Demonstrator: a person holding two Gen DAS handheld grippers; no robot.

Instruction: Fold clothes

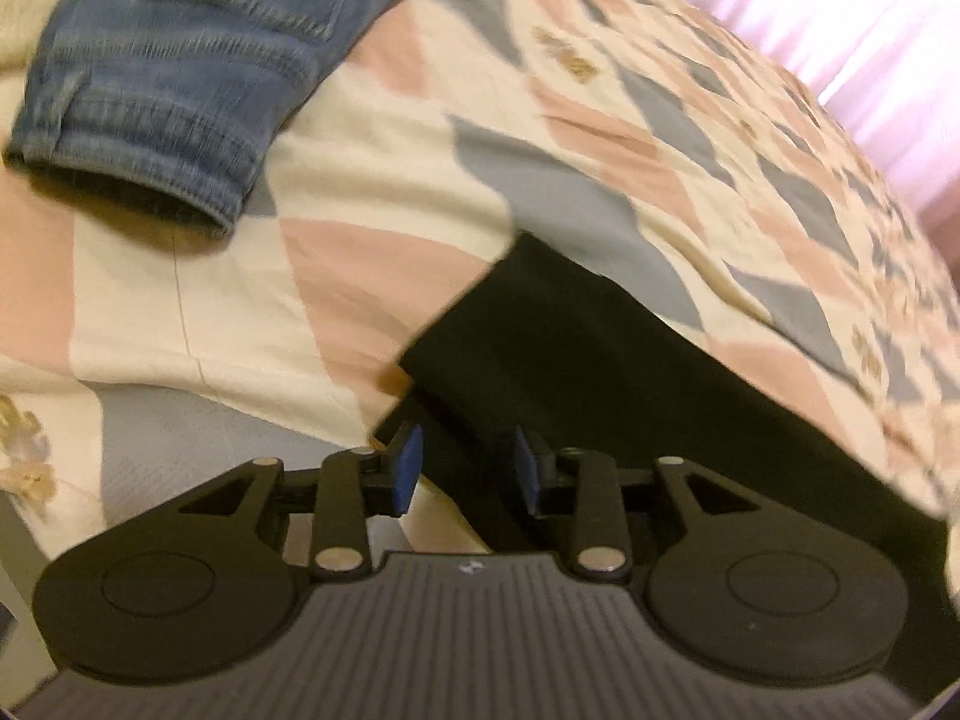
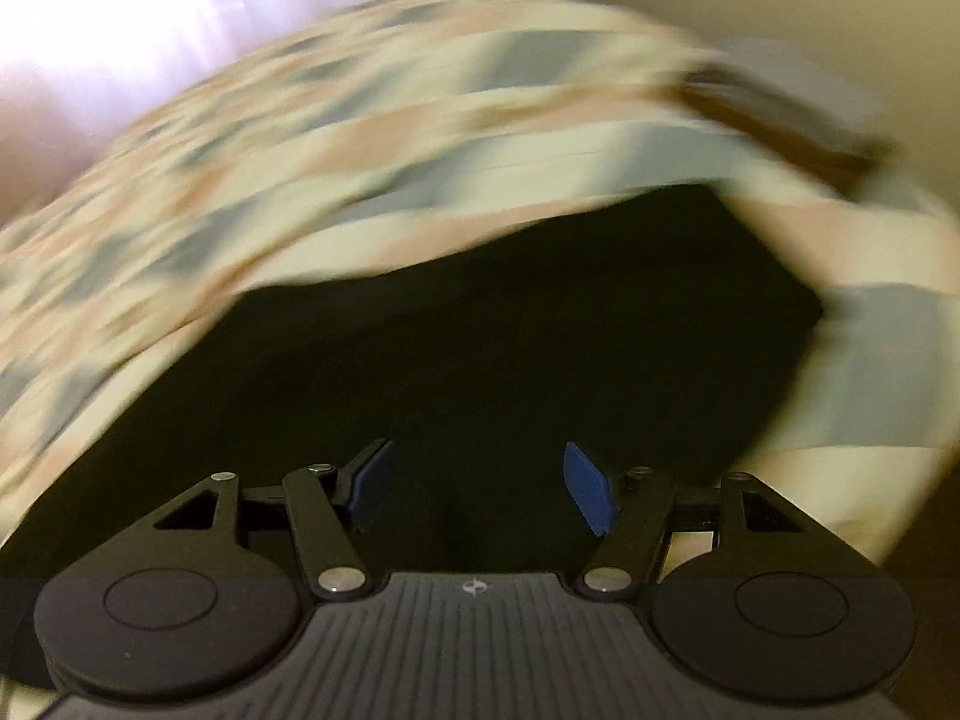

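Left gripper [image 1: 465, 471]: jaws apart, blue pads [image 1: 408, 468] straddling the near edge of the black garment [image 1: 576, 360]. The gap stays wide and the pads do not press the cloth, so released, not clenched. Contact between pads and cloth: cannot tell.

Right gripper [image 2: 477, 489]: jaws spread wider, blue pads [image 2: 591, 495] well apart, hanging over the black garment [image 2: 480, 330]. Nothing held. This view is heavily motion-blurred.

Black garment lies flat on the patchwork bedspread [image 1: 372, 192], a dark strip running away from the left gripper toward the right side of the bed. In the right wrist view it fills the foreground, its far edge against the bedspread [image 2: 360, 120].

Beyond the black garment, to its far left and well apart, blue jeans [image 1: 180, 60] lie on the bedspread, hem opening facing the camera.

Farthest: bright pink curtain [image 1: 840, 12] behind the bed.
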